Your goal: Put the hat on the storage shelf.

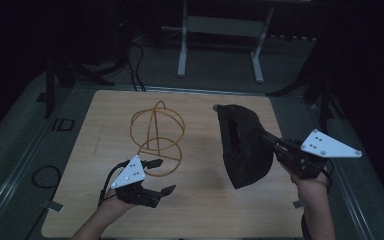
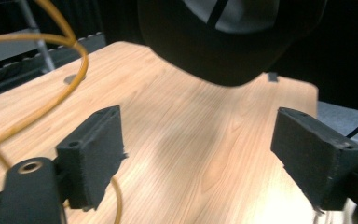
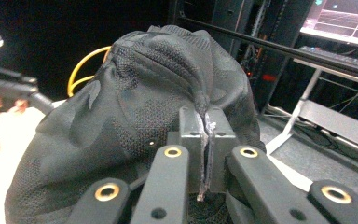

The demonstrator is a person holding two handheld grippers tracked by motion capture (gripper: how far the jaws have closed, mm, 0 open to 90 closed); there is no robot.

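Observation:
A black mesh cap (image 1: 242,145) hangs above the right half of the wooden table (image 1: 200,200). My right gripper (image 1: 267,137) is shut on a fold of its fabric. In the right gripper view the cloth (image 3: 135,102) is pinched flat between the two pads (image 3: 207,135). A yellow wire stand (image 1: 157,137) made of hoops rests at the table's middle left. My left gripper (image 1: 161,176) hovers just in front of it near the front edge, open, with nothing between its pads (image 2: 200,154). From there the cap (image 2: 214,42) looms ahead and the wire hoop (image 2: 51,79) curves at the left.
Beyond the table's far edge stands a white metal desk frame (image 1: 220,30). Dark cables (image 1: 45,175) lie on the grey floor at the left. A lit screen (image 3: 345,18) glows behind the cap in the right gripper view. Bare wood lies between the two grippers.

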